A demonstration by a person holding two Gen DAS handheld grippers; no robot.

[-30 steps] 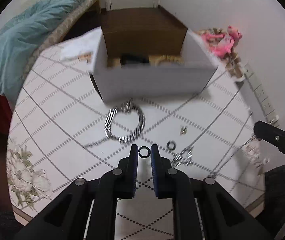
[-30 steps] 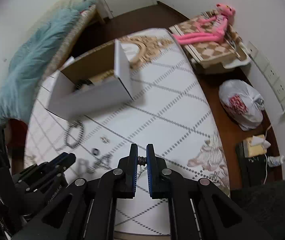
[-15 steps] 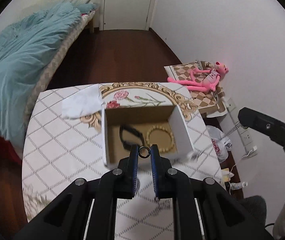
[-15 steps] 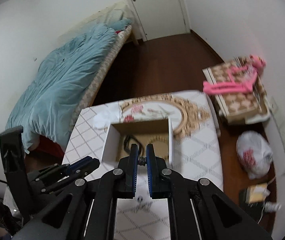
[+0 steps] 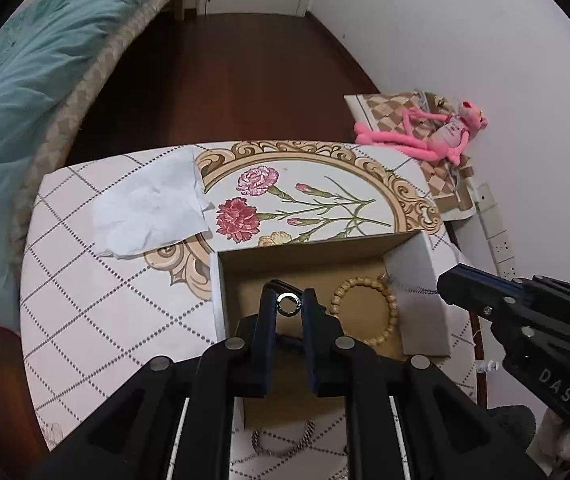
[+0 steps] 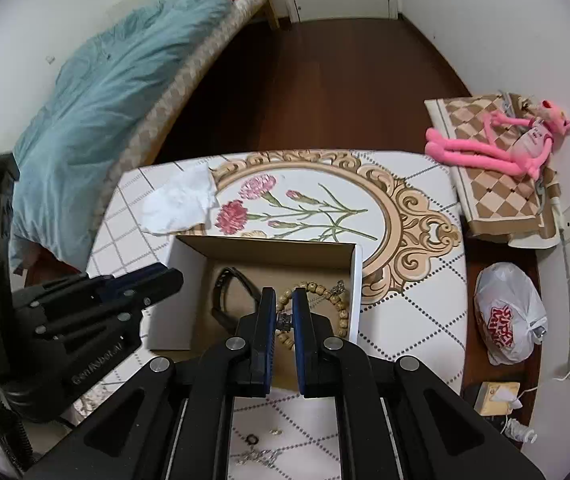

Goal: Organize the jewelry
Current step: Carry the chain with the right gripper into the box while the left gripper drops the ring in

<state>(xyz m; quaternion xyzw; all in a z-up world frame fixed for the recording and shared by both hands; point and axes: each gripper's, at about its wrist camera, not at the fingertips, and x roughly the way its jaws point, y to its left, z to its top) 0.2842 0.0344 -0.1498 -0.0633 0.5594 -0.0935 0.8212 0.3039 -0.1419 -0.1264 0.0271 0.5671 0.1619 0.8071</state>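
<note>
Left wrist view: left gripper (image 5: 289,305) clamped on a ring (image 5: 288,305), above the cardboard box (image 5: 417,280).
Done: bead bracelet (image 5: 365,312) lies inside, at 3 o'clock of the ring.
Left: silver chain bracelet (image 5: 281,446) on the table at 6 o'clock.
Right wrist view: right gripper (image 6: 284,318) pinching a small dark piece (image 6: 284,319), too small to identify.
Also boxed: black band (image 6: 229,292), 10 o'clock.
Left outside: small pieces (image 6: 259,450), partly hidden at 6 o'clock.

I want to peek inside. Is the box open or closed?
Open. The box has no lid on top, so the bead bracelet and black band inside show.
</note>
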